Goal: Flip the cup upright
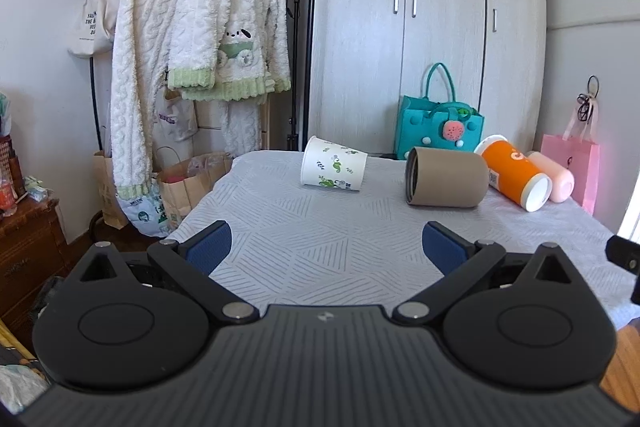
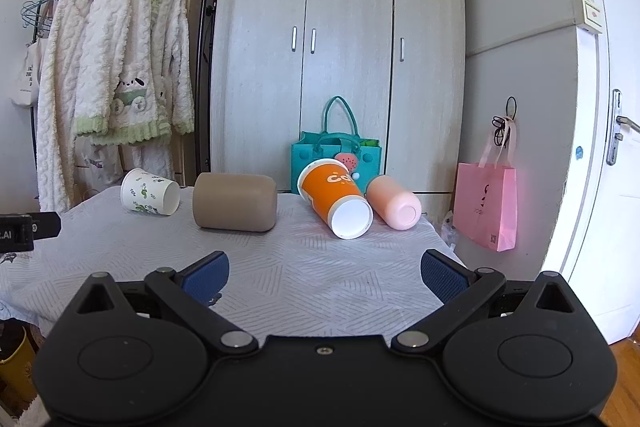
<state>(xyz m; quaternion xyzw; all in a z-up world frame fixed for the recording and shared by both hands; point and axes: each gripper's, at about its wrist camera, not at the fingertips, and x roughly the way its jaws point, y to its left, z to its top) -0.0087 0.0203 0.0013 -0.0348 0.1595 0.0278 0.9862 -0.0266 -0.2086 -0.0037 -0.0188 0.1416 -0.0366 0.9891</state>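
Nearest, the left gripper (image 1: 326,247) and right gripper (image 2: 324,275) both hang over the near part of the pale grey patterned tabletop (image 1: 320,227), jaws spread wide and empty. Beyond them four cups lie on their sides: a tan cylindrical cup (image 2: 235,201) sits mid-row, a white paper cup with green leaf print (image 2: 150,191) just left of it, an orange paper cup with a white base (image 2: 334,201) to its right and touching a peach-pink plastic cup (image 2: 394,202) beyond. Which cup is meant is unclear; any may roll when nudged, thin paper could crush, and the pink one lies near the tabletop's edge
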